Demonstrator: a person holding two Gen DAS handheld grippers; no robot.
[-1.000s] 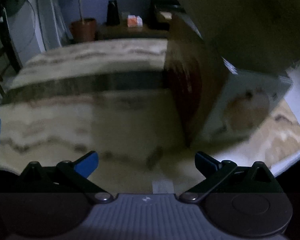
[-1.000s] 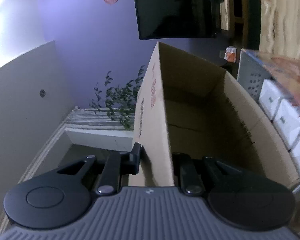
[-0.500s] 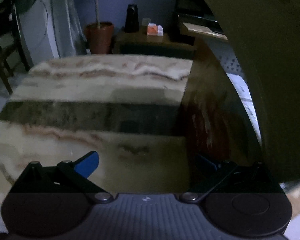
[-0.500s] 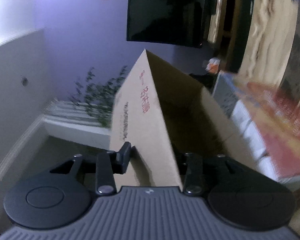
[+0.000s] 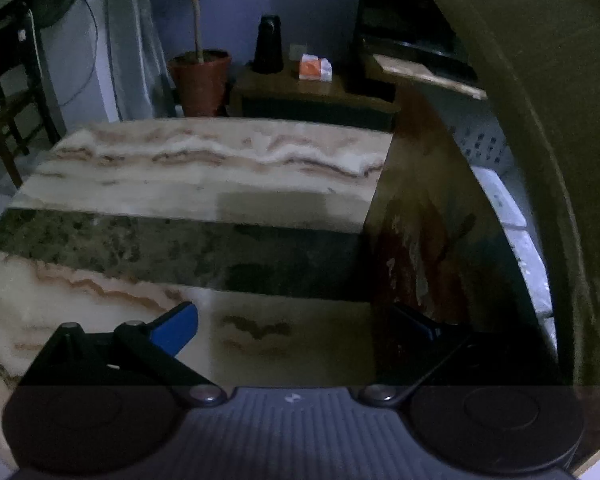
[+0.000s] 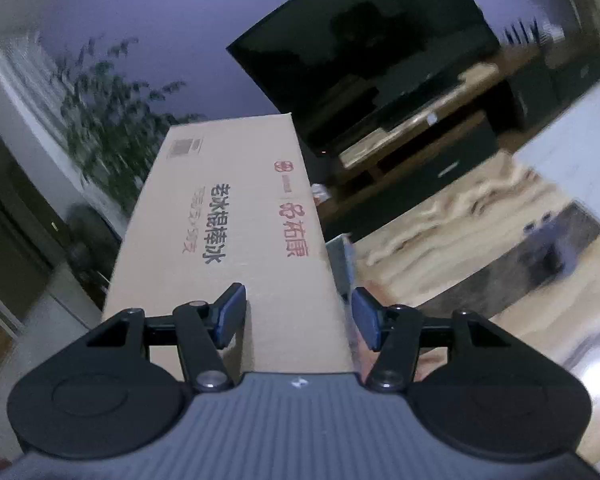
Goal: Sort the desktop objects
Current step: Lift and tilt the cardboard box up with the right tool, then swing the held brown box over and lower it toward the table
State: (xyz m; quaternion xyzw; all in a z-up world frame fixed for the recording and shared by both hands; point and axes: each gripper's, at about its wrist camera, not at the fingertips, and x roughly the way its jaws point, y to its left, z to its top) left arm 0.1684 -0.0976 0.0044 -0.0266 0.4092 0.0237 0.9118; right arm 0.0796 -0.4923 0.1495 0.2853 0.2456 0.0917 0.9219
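Cardboard box (image 6: 236,240) hides the table (image 5: 180,168) beyond, blurred.

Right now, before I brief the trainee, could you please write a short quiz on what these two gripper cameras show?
1. True or false: the left gripper is shut on something.
2. Multiple choice: the print on the cardboard box is A) red and dark characters, B) green only, C) blue only.
3. Fill in: in the left wrist view, the orange-and-white carton sits to the ___ of the dark cone-shaped object.

Key: 1 false, its jaws stand wide apart with nothing between them; 2 A; 3 right.
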